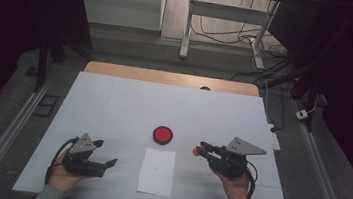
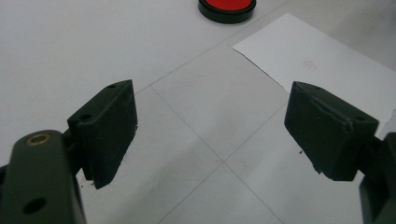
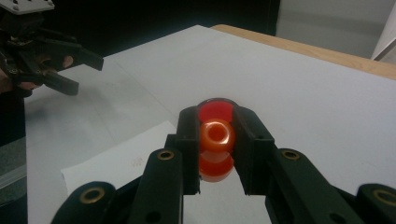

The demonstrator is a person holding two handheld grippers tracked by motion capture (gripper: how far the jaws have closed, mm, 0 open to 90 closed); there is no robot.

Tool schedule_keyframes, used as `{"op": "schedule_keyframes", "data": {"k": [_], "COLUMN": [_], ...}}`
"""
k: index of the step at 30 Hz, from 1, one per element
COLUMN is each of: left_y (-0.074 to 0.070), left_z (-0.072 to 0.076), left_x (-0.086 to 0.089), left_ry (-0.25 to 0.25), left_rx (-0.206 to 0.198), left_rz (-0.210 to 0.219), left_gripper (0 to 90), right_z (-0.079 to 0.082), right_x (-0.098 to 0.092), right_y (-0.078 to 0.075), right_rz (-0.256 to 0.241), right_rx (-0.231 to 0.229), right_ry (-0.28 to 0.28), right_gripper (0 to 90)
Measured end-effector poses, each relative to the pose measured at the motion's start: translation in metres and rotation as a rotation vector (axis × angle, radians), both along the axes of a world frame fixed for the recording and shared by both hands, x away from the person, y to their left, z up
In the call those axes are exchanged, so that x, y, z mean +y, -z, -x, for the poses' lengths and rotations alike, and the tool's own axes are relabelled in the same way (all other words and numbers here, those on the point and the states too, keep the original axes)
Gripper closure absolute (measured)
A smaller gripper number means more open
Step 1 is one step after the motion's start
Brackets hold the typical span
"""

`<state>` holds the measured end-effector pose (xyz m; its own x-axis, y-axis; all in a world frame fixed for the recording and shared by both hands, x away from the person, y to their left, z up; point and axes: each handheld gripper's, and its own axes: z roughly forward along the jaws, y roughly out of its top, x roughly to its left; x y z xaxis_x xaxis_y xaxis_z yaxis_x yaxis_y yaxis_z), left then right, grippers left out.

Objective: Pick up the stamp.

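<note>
A small orange bead (image 3: 216,135) with a hole through it sits between the jaws of my right gripper (image 3: 215,120), which is shut on it. From above, the bead (image 1: 195,151) shows at the tip of that gripper (image 1: 200,149), right of centre and just above the table. A red disc with a black rim (image 1: 163,135) lies flat at mid-table, left of the bead; its red face (image 3: 212,109) shows behind the bead. My left gripper (image 1: 108,152) rests at the front left, jaws wide apart (image 2: 219,126) and holding nothing.
A white paper sheet (image 1: 156,171) lies on the white table top (image 1: 123,103) between the two grippers, just in front of the disc (image 2: 227,7). A wooden edge (image 1: 167,77) runs along the far side. Desk legs and cables stand on the floor beyond.
</note>
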<state>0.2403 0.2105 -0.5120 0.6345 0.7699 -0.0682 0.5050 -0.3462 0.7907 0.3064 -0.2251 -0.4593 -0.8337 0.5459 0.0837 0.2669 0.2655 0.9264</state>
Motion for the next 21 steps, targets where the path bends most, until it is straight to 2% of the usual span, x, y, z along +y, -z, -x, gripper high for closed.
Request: {"op": "schedule_keyframes", "data": {"k": [21], "left_y": [0.0], "left_z": [-0.004], "left_x": [-0.001], "left_ry": [0.005], "left_rx": [-0.005], "left_rz": [-0.003], "left_gripper": [18.0], "right_z": [-0.01], "right_x": [0.033], "right_y": [-0.002], "right_rz": [-0.002], "right_rx": [-0.003], "right_ry": [-0.051], "right_gripper": [72.3]}}
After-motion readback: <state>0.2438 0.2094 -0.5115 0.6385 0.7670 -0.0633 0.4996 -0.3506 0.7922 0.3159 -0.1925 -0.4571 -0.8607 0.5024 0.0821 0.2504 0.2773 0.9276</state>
